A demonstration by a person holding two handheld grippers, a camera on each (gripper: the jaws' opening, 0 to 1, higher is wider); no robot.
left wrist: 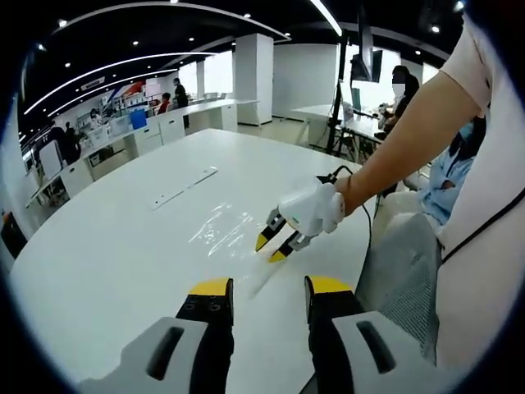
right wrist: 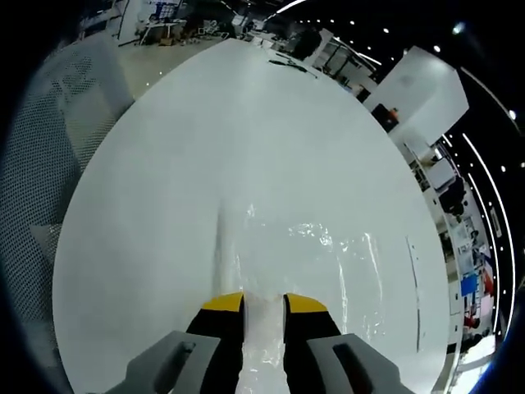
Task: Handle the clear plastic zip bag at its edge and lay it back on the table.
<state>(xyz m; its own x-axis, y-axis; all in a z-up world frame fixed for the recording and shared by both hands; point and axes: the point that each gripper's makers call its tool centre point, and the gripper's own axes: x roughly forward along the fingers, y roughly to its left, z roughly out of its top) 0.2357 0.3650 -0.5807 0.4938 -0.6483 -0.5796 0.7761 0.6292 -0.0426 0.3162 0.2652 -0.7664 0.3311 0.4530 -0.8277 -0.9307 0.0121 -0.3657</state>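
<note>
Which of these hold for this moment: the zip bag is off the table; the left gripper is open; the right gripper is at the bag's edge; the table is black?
1. The clear zip bag hangs in the air. False: it lies flat on the white table.
2. The left gripper is open. True.
3. The right gripper has the bag's edge between its fingers. True.
4. The table is black. False: white.

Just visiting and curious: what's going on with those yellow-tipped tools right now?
Right hand-held gripper open, jaws astride the clear zip bag edge. Left hand-held gripper open, hanging back. Bag flat on white table. Nothing in the way.
</note>
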